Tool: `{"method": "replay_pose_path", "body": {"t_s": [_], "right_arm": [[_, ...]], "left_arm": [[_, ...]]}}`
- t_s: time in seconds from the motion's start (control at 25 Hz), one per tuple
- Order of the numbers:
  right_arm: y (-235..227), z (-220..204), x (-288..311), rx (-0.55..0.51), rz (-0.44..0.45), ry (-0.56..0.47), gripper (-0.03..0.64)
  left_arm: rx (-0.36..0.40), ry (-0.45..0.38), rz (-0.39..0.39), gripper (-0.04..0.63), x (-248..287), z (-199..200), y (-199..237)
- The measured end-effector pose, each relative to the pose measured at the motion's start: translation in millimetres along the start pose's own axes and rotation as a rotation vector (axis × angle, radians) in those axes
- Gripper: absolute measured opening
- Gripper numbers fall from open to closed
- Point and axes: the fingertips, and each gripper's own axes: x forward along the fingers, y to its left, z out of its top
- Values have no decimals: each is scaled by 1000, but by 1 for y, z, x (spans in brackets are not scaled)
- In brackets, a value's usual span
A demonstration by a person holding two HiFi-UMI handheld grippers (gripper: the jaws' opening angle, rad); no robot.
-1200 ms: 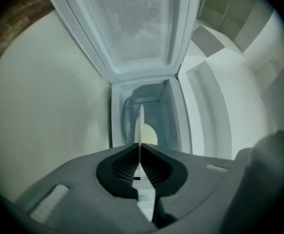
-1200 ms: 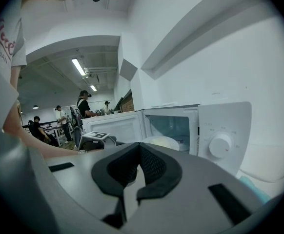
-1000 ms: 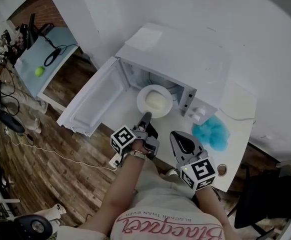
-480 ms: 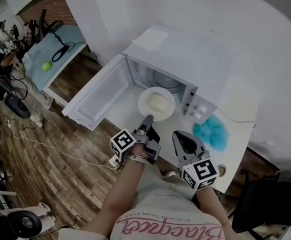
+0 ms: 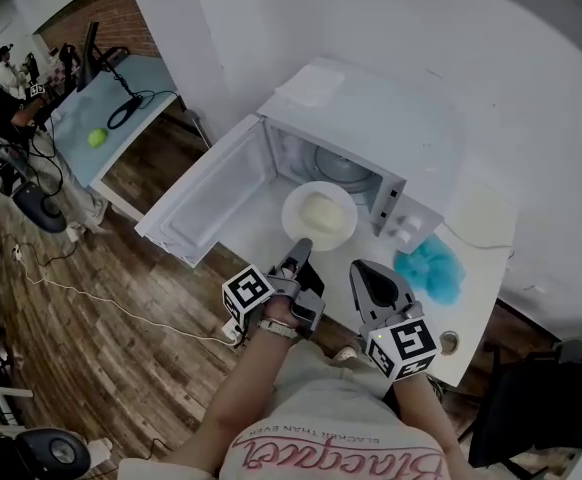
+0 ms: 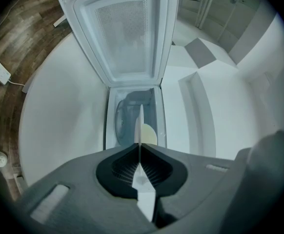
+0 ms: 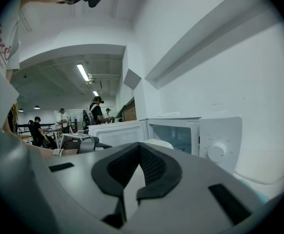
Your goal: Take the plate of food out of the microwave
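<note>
White plate [image 5: 343,230] before open microwave [image 5: 371,128], rim pinched by left gripper [image 5: 298,251]; right gripper [image 5: 369,280] pressed together, empty.

- Shirt [image 5: 343,456], bottom middle of the head view: a large red script word, seen upside down. It starts "Blac"; the letters after that cannot be made out for sure.
- Same shirt, just above the script word: a thin line of small capitals, also upside down and too small to read.
- Same shirt, upper left edge of the right gripper view: a cut-off piece of the red script, with only something like "ec" showing.
- Left cube [image 5: 248,293] and right cube [image 5: 401,346], lower middle of the head view: black-and-white square patterns, no letters or numbers.
- Microwave knob [image 7: 216,151], right of centre in the right gripper view: the marks around it are too faint to read.
</note>
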Motion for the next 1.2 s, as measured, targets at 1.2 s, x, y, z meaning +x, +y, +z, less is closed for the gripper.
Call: {"method": "replay_pose_path", "body": {"t_s": [1.2], "right_arm": [[26, 34, 20, -15, -320, -75, 9]], "left_arm": [[32, 176, -66, 17, -37, 32, -67]]}}
